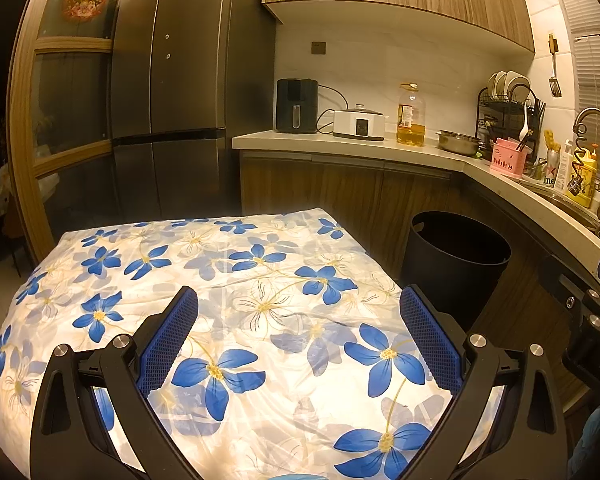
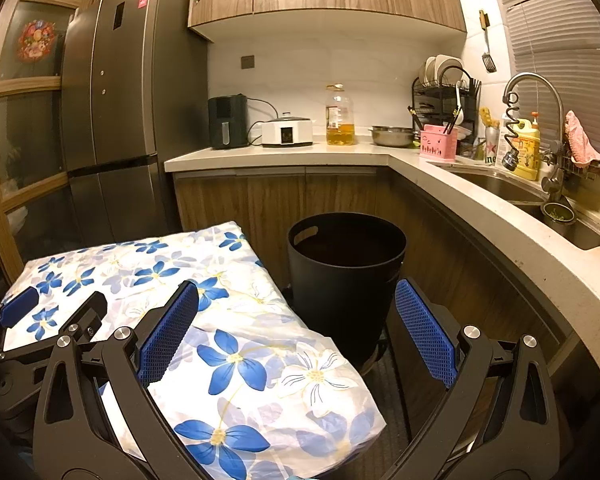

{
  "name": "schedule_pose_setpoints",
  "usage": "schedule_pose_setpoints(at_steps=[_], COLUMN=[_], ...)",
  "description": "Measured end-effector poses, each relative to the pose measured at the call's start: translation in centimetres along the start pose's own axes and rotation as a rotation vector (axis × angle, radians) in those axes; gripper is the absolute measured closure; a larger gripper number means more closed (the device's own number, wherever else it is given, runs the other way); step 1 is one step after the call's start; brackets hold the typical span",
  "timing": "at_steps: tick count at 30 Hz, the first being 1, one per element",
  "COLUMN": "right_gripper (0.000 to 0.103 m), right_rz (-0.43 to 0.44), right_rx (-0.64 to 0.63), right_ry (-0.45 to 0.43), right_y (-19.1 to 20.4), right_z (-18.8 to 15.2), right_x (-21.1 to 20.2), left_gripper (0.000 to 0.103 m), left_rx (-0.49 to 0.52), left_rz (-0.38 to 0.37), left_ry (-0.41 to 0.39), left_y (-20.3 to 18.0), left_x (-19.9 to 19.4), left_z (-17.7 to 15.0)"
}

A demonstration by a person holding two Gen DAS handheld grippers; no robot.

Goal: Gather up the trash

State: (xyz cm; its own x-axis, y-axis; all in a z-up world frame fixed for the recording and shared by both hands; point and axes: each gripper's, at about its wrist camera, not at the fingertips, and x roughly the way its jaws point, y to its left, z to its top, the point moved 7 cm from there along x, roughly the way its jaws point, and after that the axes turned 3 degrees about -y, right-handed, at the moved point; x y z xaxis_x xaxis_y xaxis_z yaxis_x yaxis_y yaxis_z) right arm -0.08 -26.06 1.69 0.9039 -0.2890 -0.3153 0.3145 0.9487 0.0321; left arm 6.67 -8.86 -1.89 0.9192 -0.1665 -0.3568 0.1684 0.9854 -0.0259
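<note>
left hand-held gripper (image 1: pixel 299 336) spread, empty | right hand-held gripper (image 2: pixel 297 328) spread, empty | no trash visible on worktop (image 1: pixel 240 264) | bin (image 2: pixel 346 268): light, rigid; grab rim cutout

bin (image 2: pixel 346 280) – matt black plastic | tablecloth (image 1: pixel 236 280) – smooth floral cloth
</note>
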Motion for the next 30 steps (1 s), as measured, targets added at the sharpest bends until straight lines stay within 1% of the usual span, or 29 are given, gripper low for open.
schedule_pose_setpoints(at_steps=[25,28,30], right_gripper=[0.006,0.006,0.006], right_rz=[0.002,0.002,0.001], right_rx=[0.001,0.004,0.002], right_ry=[0.001,0.002,0.002], right_y=[0.09,0.08,0.05], right_z=[-0.08,-0.07,-0.07], right_x=[0.05,0.07,0.05], left_gripper=[0.007,0.011,0.018], left_rx=[0.003,0.009,0.019], left_rz=[0.005,0.005,0.007], left_ry=[0.000,0.000,0.001], left_y=[0.05,-0.02,-0.13], left_x=[0.13,0.12,0.15], left_z=[-0.29,-0.29,-0.39])
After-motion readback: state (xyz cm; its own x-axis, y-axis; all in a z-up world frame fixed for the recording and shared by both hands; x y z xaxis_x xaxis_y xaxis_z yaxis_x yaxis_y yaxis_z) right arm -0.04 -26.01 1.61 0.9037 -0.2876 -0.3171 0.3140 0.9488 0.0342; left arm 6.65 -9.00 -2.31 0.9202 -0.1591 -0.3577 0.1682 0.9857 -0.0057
